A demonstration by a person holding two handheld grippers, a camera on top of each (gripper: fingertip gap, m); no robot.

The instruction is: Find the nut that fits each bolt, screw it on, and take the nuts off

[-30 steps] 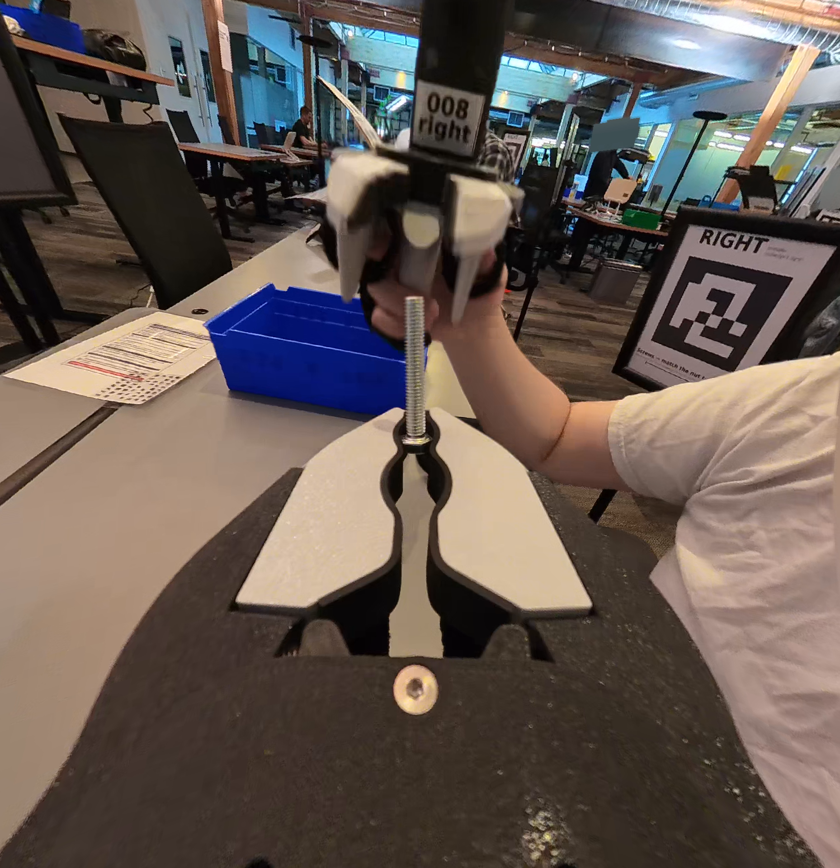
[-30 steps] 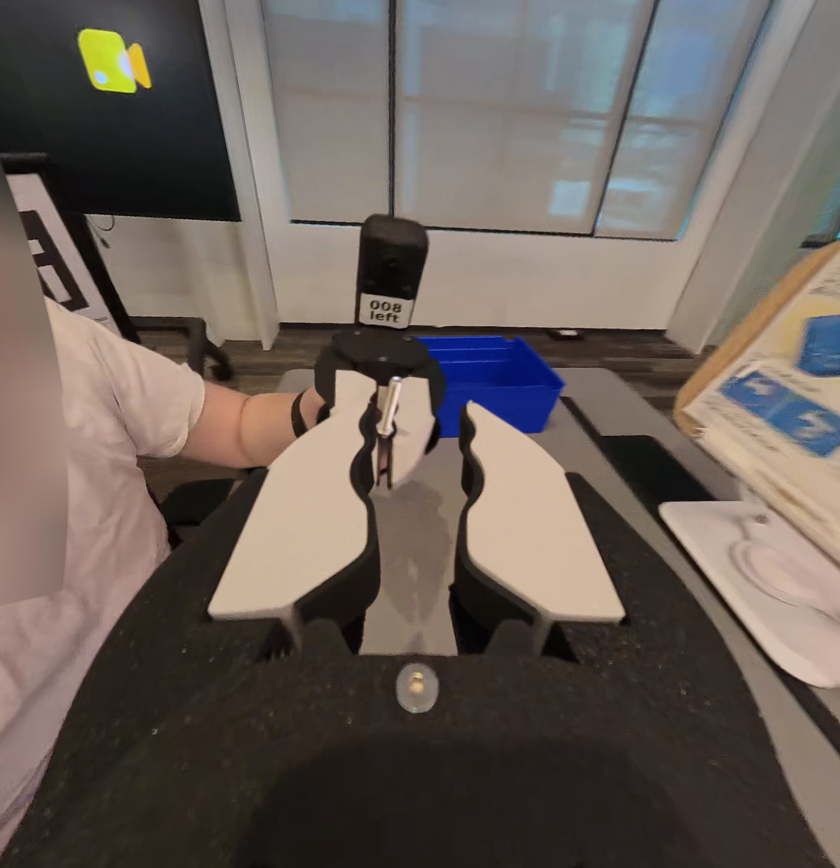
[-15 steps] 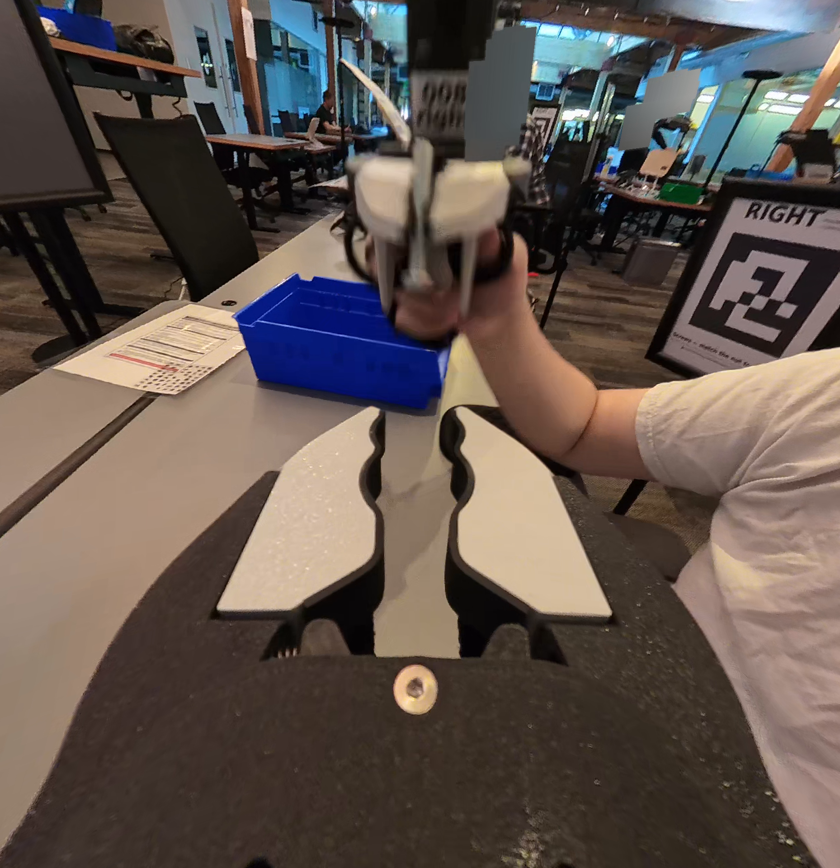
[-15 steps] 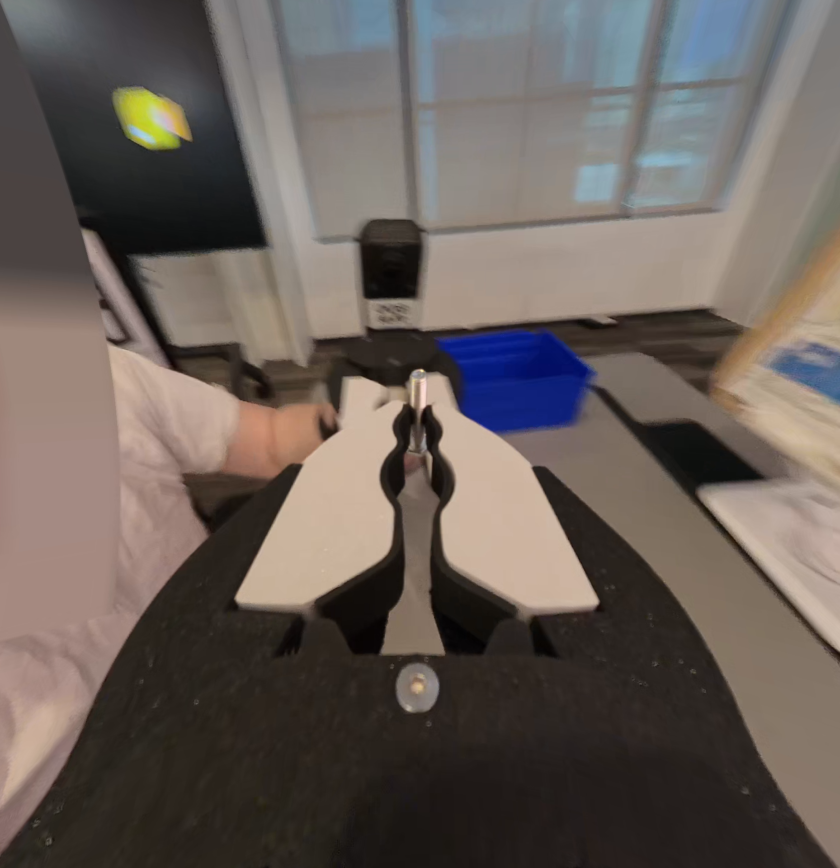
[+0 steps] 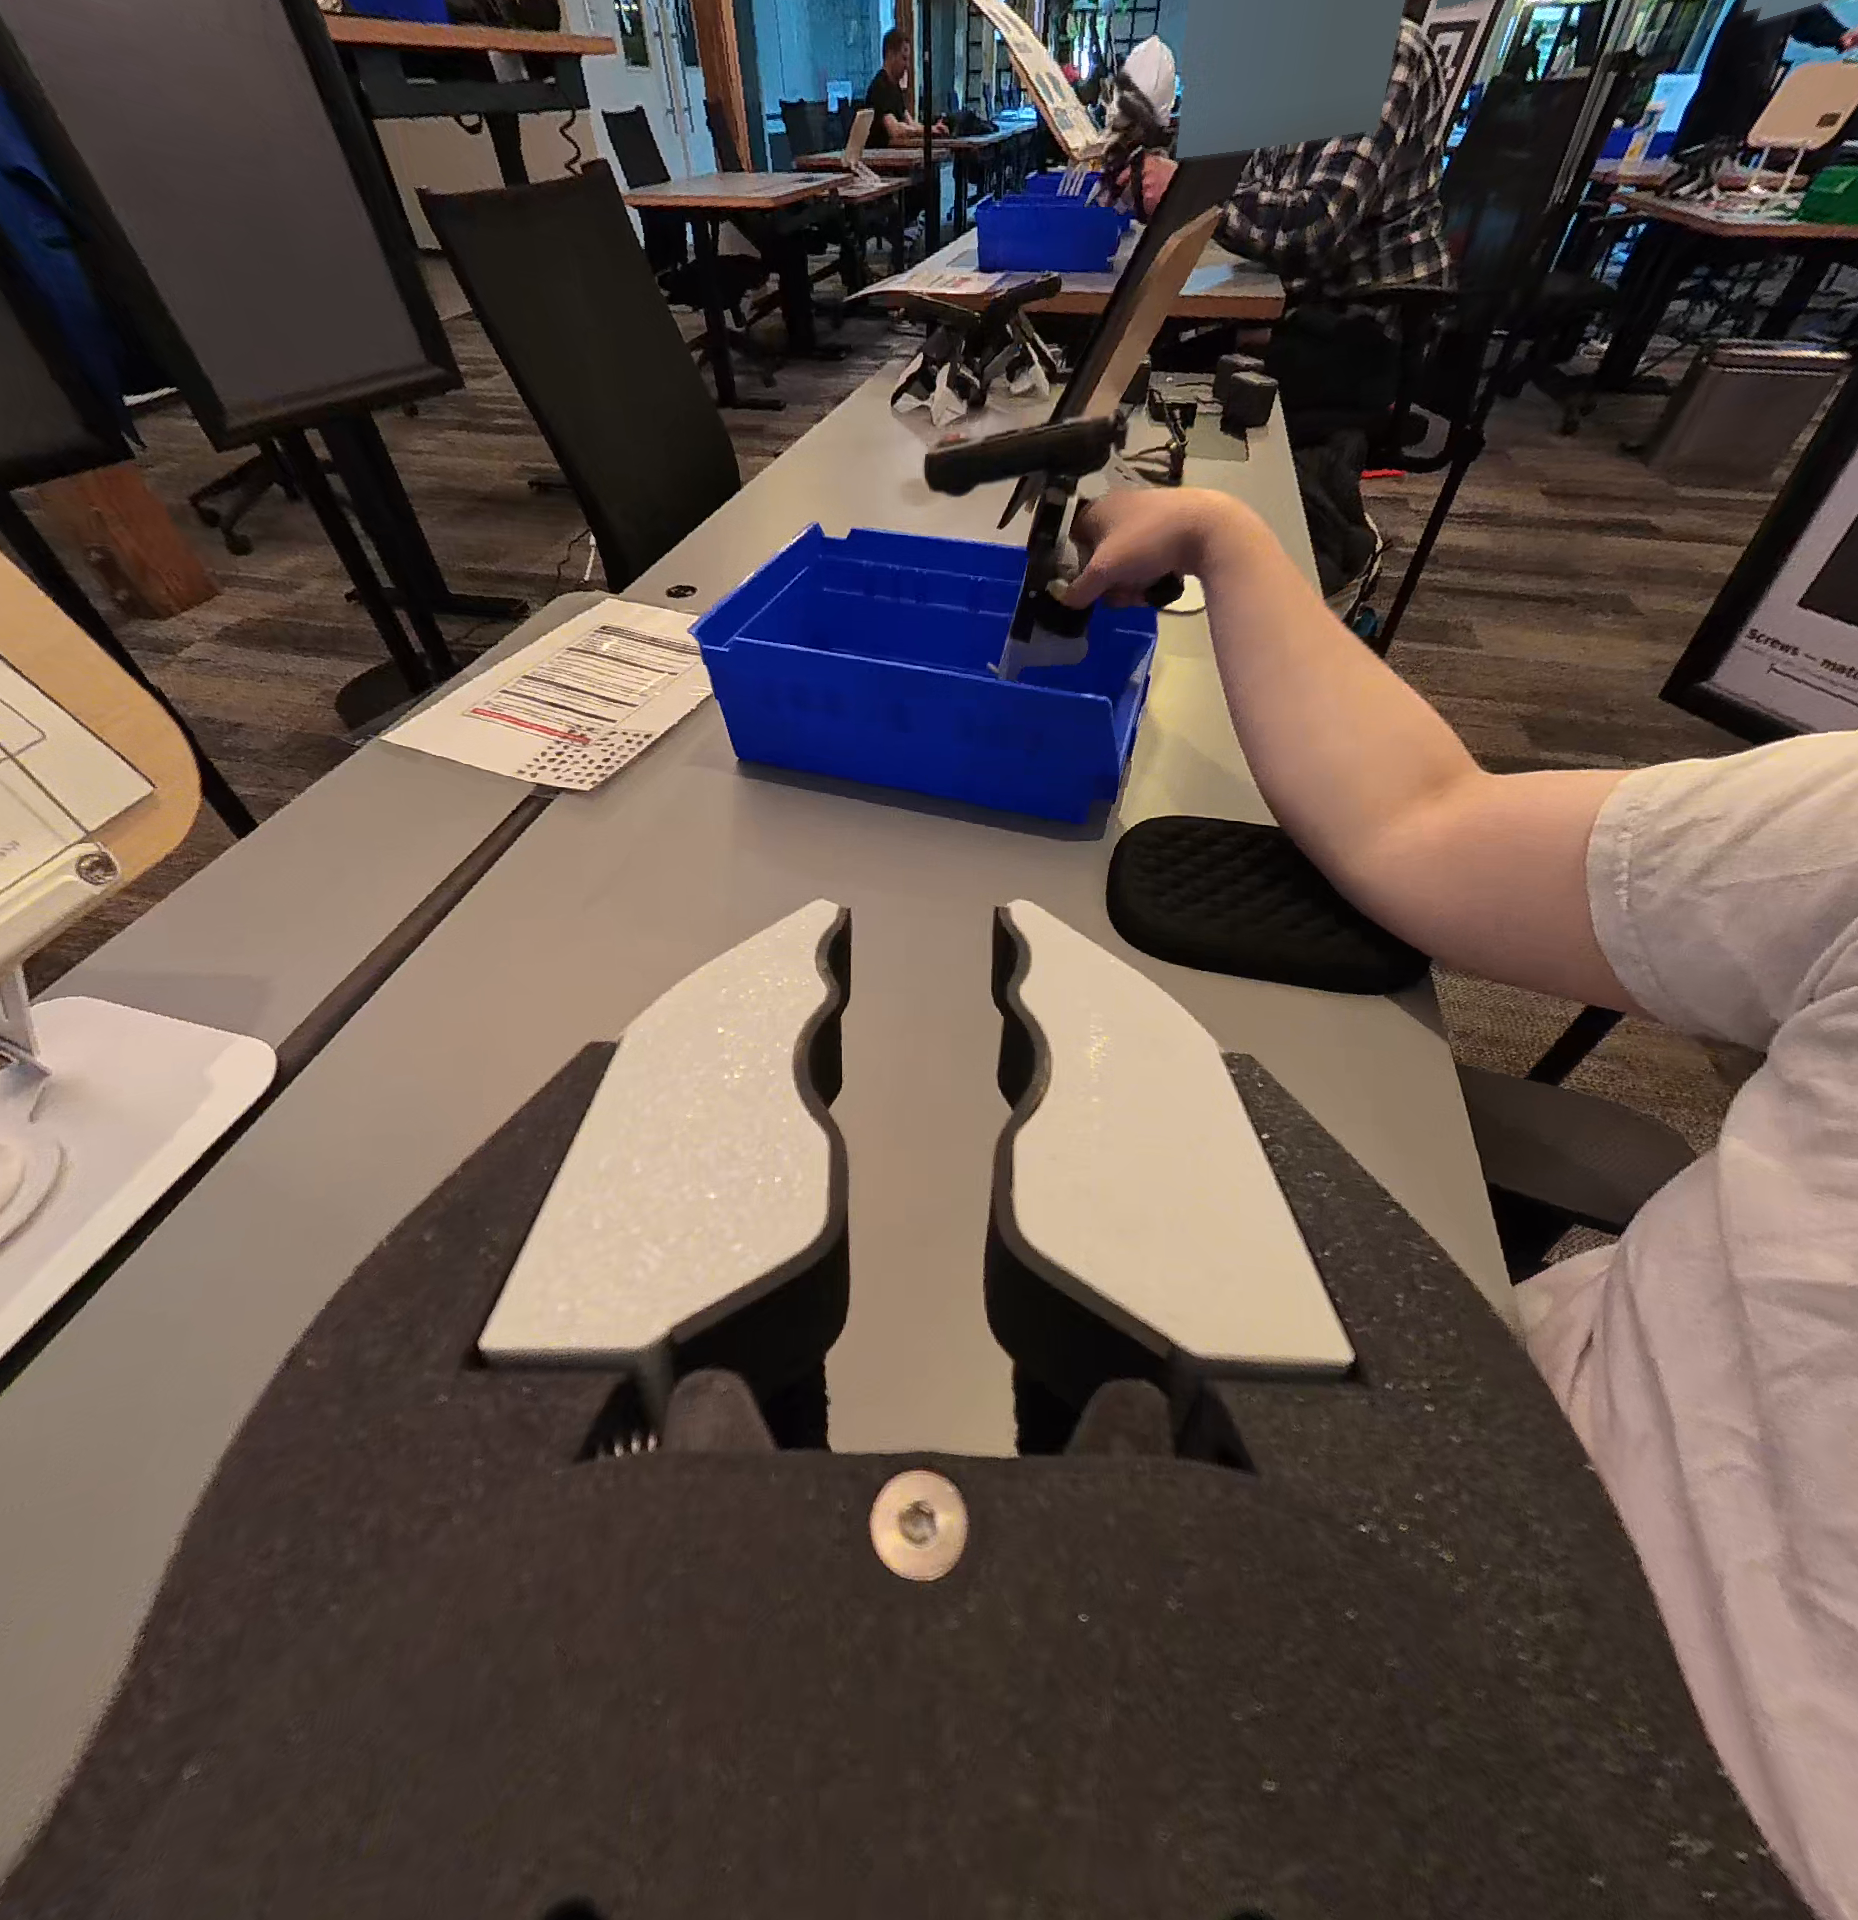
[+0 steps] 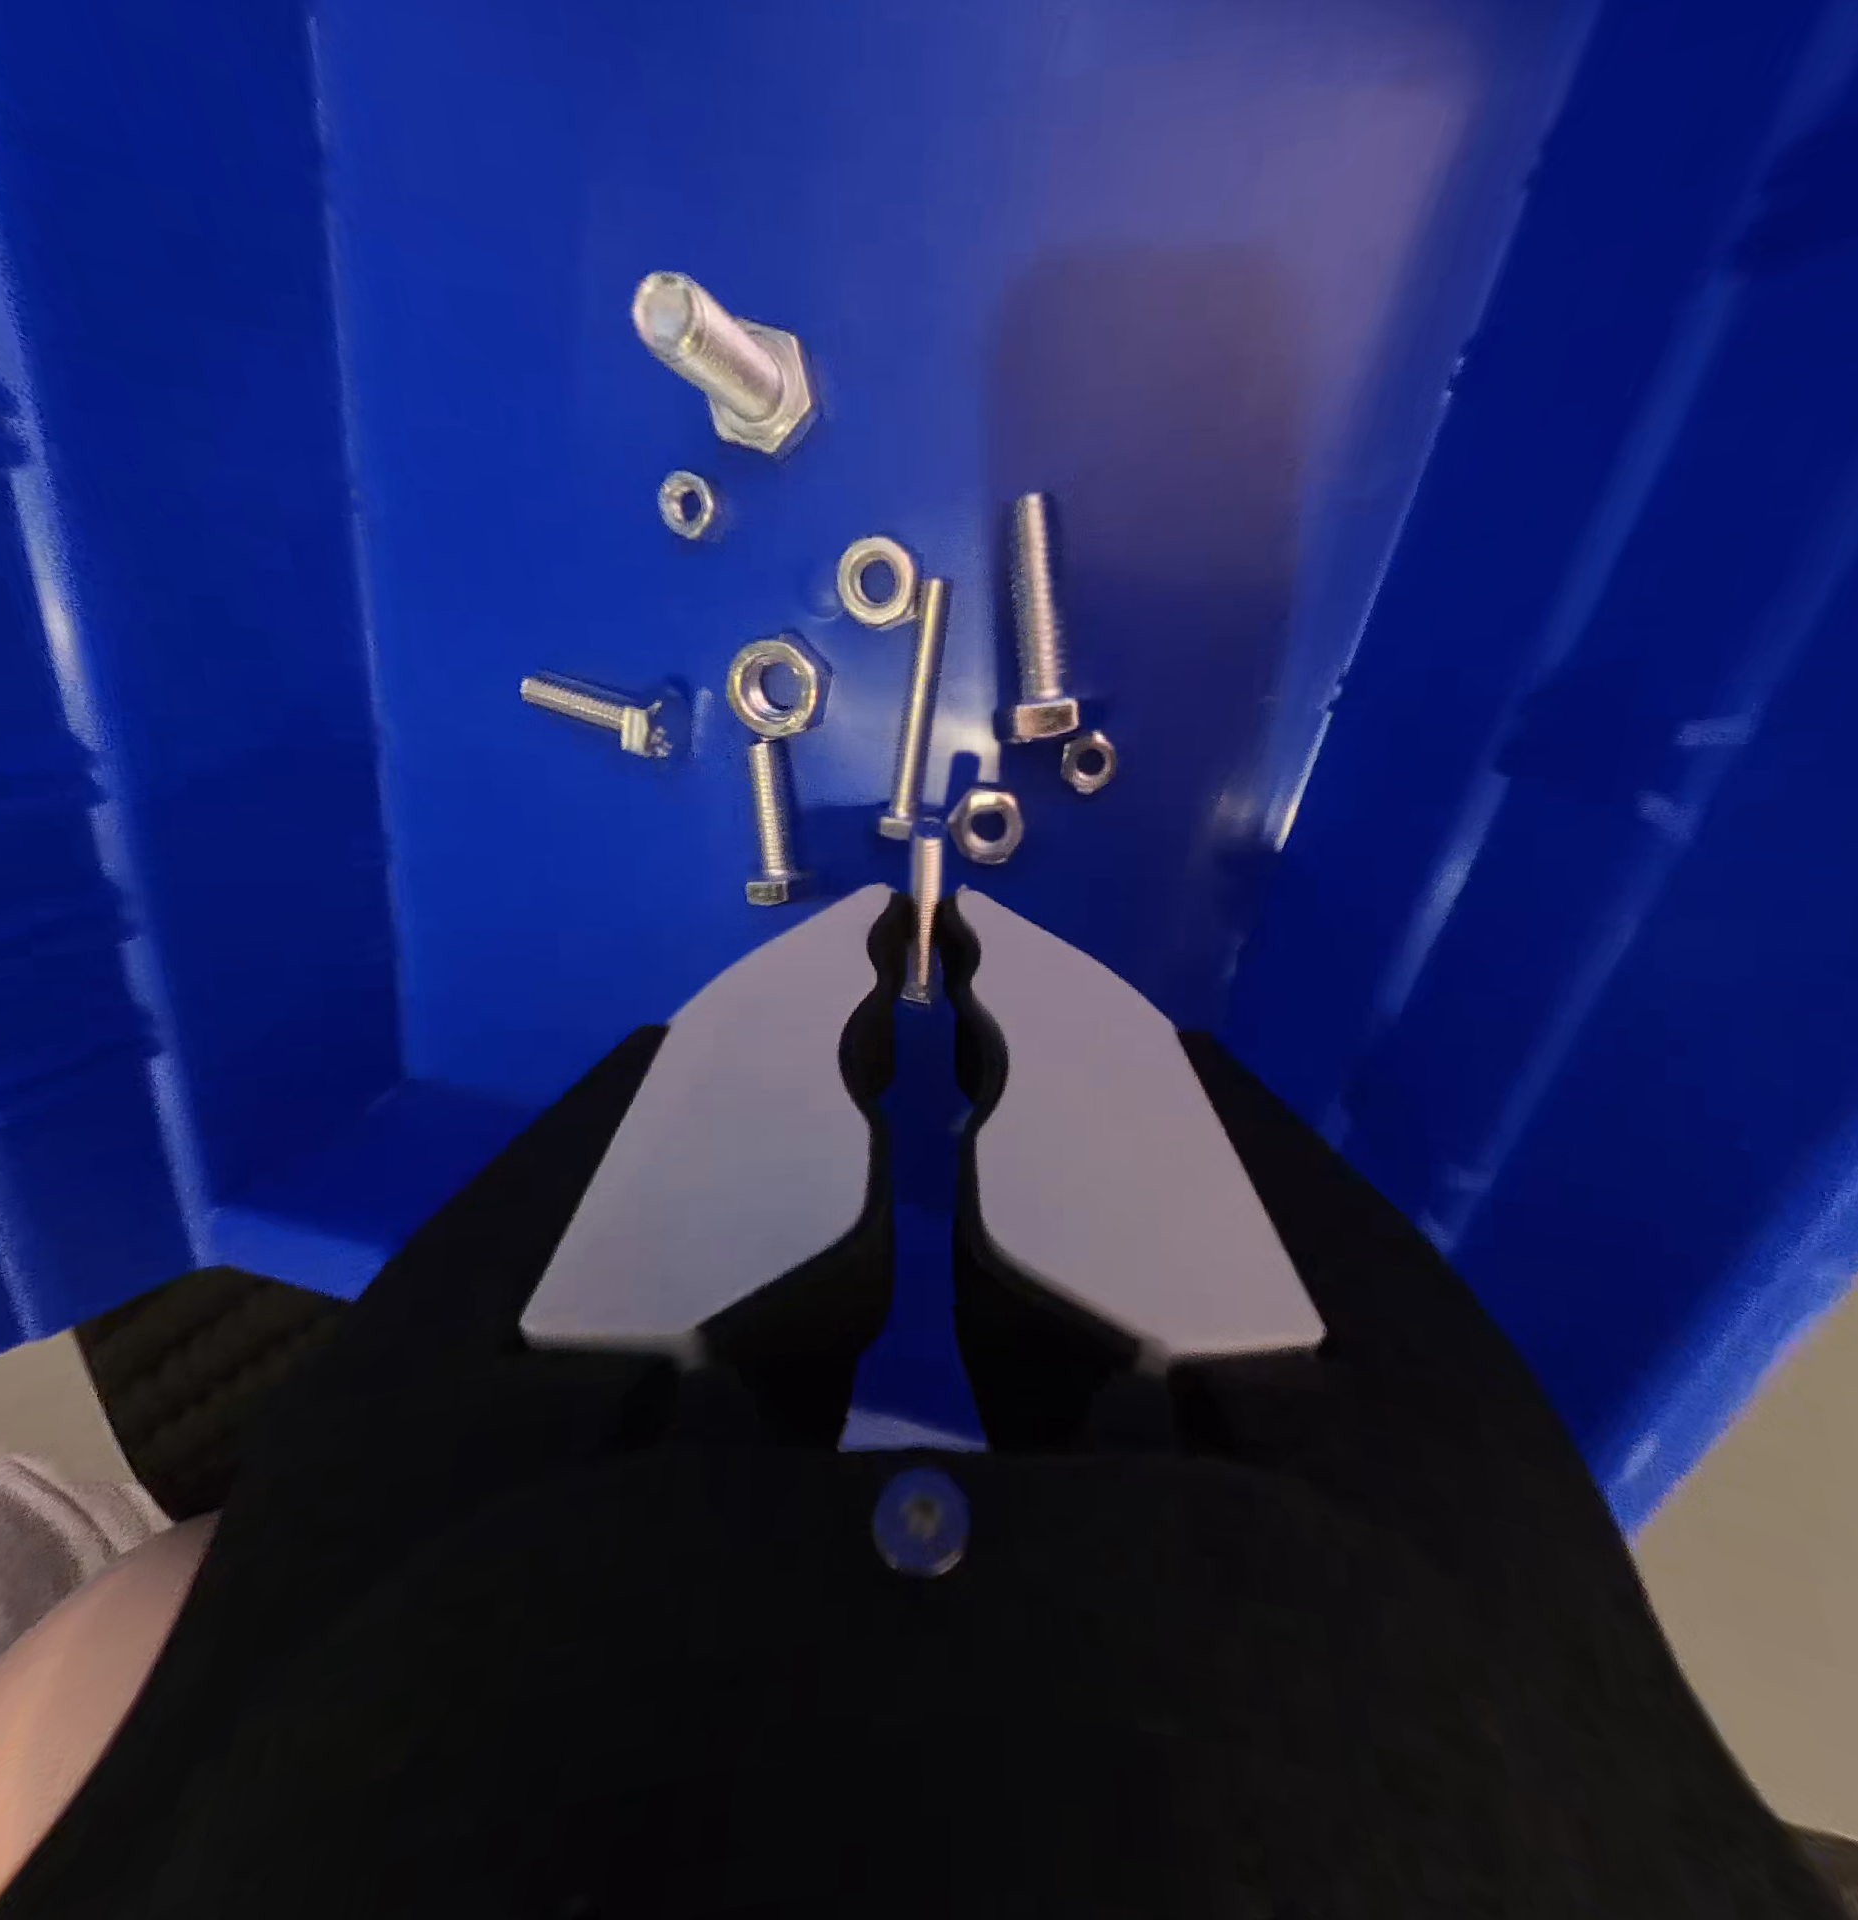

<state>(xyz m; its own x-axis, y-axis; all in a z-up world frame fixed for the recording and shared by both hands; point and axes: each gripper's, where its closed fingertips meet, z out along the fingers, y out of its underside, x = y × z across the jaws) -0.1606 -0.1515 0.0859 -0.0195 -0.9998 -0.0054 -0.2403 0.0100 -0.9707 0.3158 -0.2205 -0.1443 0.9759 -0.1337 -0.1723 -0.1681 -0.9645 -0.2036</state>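
1. Bolts and nuts are out of sight in the left wrist view, hidden by the blue bin's [image 5: 925,727] wall at centre frame; the left gripper [image 5: 920,925] hangs low in the frame, fingers apart and empty, presumably waiting; the right gripper [image 5: 1044,649] dips into the bin, likely to drop or fetch.
2. In the right wrist view, the right gripper [image 6: 925,904] pinches a thin bolt [image 6: 923,914] at centre; loose nuts, such as a large nut [image 6: 777,684], and other bolts lie above it on the bin floor [image 6: 1164,416].
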